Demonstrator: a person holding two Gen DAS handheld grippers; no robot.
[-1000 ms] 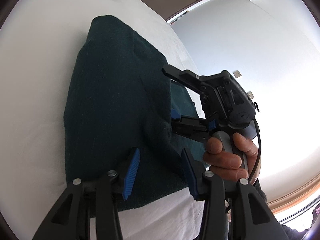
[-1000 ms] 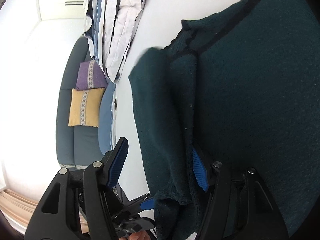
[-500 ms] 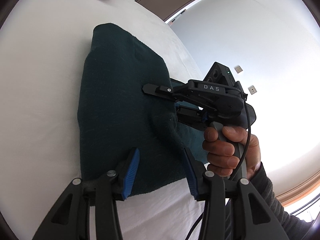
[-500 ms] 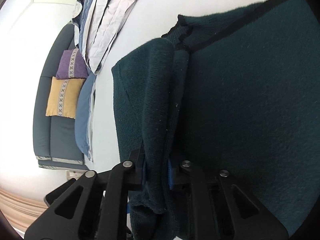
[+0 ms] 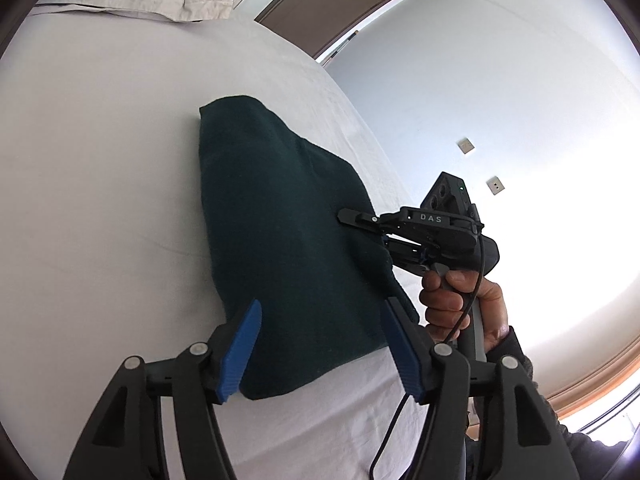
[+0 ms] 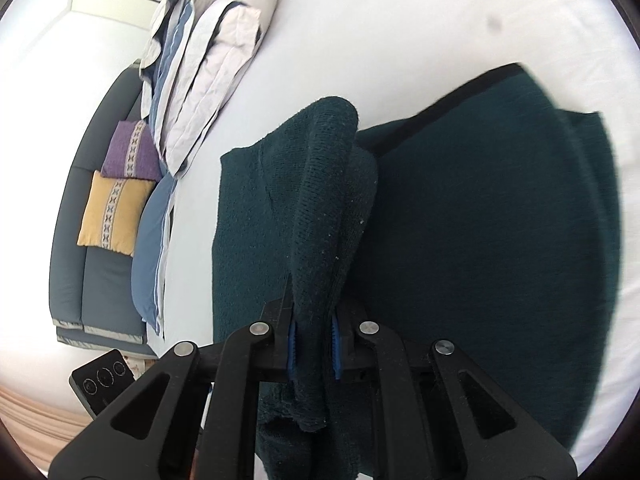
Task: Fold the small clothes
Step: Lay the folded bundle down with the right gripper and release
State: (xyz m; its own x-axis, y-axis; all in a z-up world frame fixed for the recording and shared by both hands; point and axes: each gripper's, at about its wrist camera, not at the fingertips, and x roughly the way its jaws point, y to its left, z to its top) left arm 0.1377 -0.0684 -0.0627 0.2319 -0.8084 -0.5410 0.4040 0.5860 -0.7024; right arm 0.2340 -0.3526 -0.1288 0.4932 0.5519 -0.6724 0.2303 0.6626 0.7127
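Dark green knitted sweater (image 5: 288,248) lies on white bed (image 5: 100,160). Right tool (image 6: 314,344) pinches a raised fold at its edge; left tool (image 5: 320,348) gapes, empty. Soft, limp, fairly thick knit; grab bunched edges.

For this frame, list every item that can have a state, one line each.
Left gripper: open, fingers either side of the sweater's near end.
Right gripper: shut on a raised fold of sweater.
Dark green sweater: partly folded on the bed, one fold lifted.
Door: closed.
Duvet: folded.
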